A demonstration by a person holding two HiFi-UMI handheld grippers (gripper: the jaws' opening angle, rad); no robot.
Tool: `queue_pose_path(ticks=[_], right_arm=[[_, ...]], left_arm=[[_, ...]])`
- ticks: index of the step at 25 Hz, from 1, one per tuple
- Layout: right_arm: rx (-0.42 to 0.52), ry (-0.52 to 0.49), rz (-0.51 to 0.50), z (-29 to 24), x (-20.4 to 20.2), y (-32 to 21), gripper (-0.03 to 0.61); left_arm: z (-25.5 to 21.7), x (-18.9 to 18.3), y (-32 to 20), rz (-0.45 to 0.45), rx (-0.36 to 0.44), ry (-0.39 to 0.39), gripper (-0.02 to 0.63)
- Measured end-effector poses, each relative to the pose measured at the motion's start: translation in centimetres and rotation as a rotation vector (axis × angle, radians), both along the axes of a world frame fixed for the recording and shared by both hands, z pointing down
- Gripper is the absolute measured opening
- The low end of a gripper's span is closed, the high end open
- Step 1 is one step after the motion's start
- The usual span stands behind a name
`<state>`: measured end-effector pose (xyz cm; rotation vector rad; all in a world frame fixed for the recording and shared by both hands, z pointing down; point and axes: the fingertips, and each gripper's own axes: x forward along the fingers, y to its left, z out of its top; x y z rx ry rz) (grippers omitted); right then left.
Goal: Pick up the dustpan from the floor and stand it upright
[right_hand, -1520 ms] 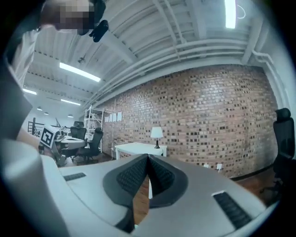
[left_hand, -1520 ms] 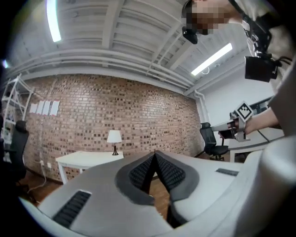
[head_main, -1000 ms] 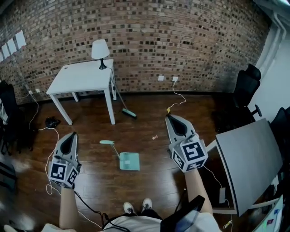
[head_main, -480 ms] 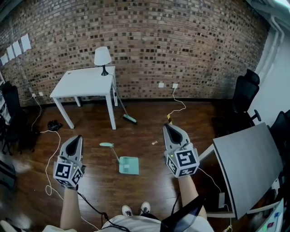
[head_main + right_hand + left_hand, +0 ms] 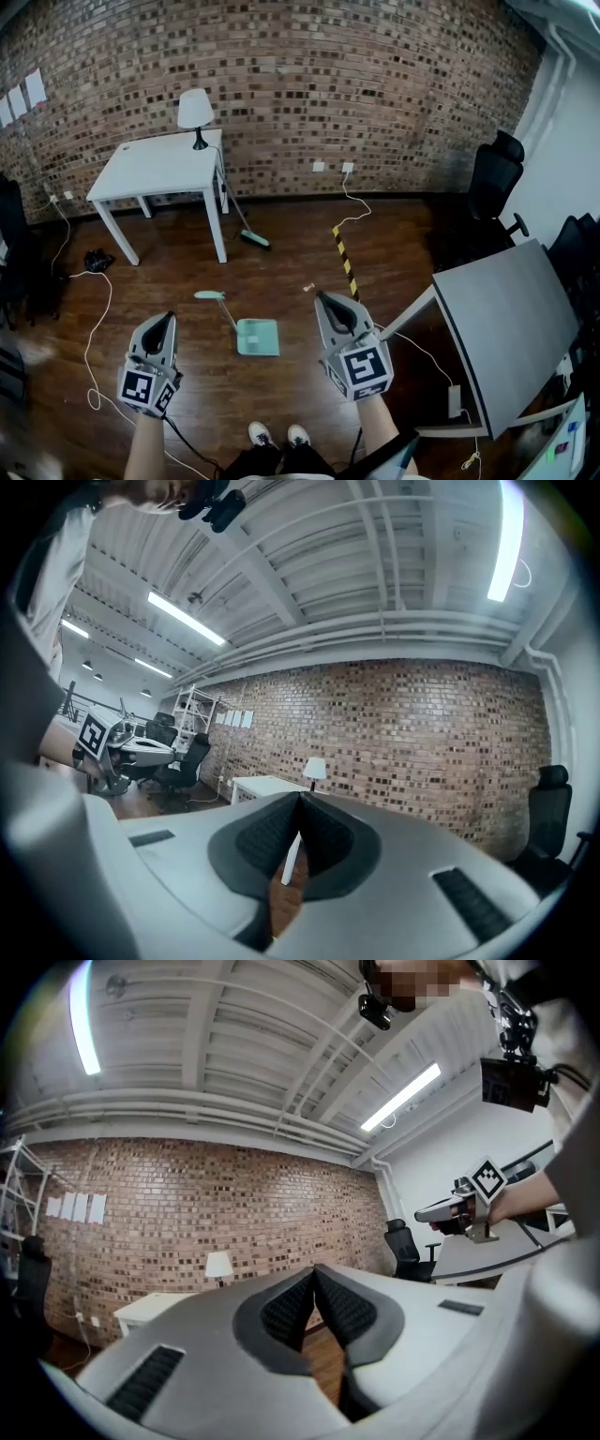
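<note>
The mint-green dustpan (image 5: 258, 337) lies flat on the wooden floor, its long handle (image 5: 216, 302) pointing up-left. My left gripper (image 5: 167, 319) hangs to the left of it and my right gripper (image 5: 323, 298) to the right, both well apart from it and pointing level toward the brick wall. In the left gripper view the left gripper (image 5: 314, 1269) has its tips together, just starting to part, with nothing between them. In the right gripper view the right gripper (image 5: 300, 797) is shut and empty. The dustpan shows in neither gripper view.
A green broom (image 5: 248, 234) leans by the white table (image 5: 155, 164), which carries a lamp (image 5: 195, 111). A grey desk (image 5: 506, 328) stands at the right, a black chair (image 5: 492, 187) behind it. Yellow-black tape (image 5: 344, 262) and cables (image 5: 94, 309) lie on the floor.
Both grippers have come down and back toward the person, lower in the head view. The dustpan has stayed where it lay.
</note>
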<state>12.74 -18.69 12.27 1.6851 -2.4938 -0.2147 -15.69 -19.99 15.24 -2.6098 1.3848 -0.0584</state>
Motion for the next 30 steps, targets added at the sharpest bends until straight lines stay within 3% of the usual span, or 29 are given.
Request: queue_pose_path(ticks=[6, 11, 17, 24, 30], right_arm=[[-0.081, -0.074, -0.010, 5.6, 0.5, 5.0, -0.020], [-0.070, -0.135, -0.032, 6.8, 0.3, 11.9, -0.020], [-0.026, -0.155, -0.078, 5.2, 2.9, 24.8, -0.020], [-0.035, -0.120, -0.084, 2.8, 7.3, 41.3, -0.020], [-0.027, -0.152, -0.080, 0.3, 9.6, 48.1, -0.020]], left_arm=[[4.9, 1.9, 5.3, -0.018, -0.066, 0.015, -0.006], [6.5, 4.1, 13.9, -0.026, -0.077, 0.006, -0.006], [4.4, 7.8, 27.1, -0.057, -0.023, 0.015, -0.006], [2.0, 12.9, 43.6, -0.058, -0.008, 0.015, -0.006], [-0.6, 14.9, 50.5, -0.064, -0.008, 0.014, -0.006]])
